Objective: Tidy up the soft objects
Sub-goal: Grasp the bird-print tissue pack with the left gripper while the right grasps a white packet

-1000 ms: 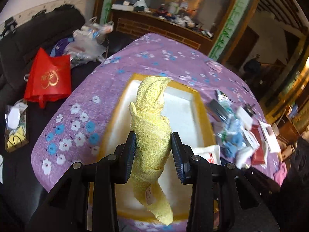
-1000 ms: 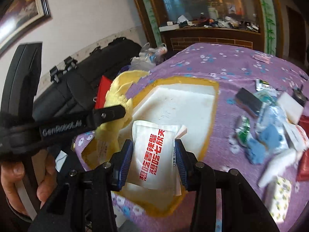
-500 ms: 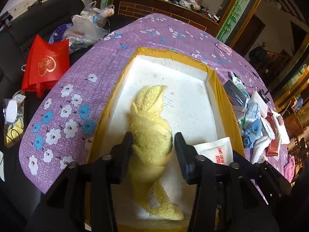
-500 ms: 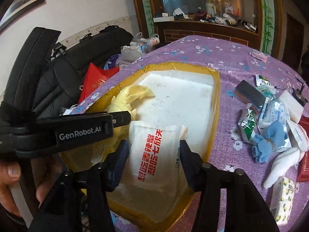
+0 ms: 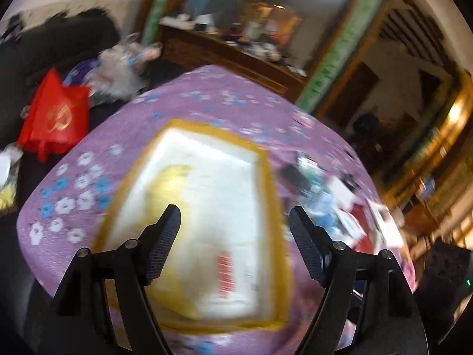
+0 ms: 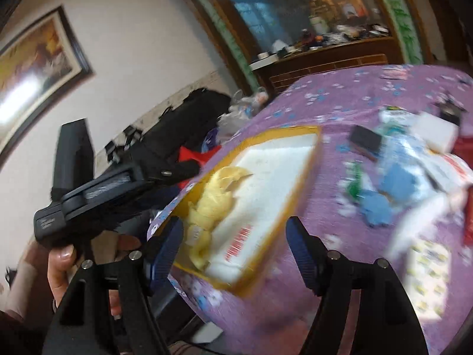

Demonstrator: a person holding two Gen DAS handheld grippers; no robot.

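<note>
Both grippers, left (image 5: 233, 222) & right (image 6: 233, 233), have just been opening wide, gripping nothing now; yellow towel (image 6: 212, 198) & white packet (image 6: 239, 242) are lying released in the tray (image 6: 298, 183).

Fluffy yellow towel (image 6: 212, 204), matt purple floral tablecloth (image 6: 340, 100)
</note>
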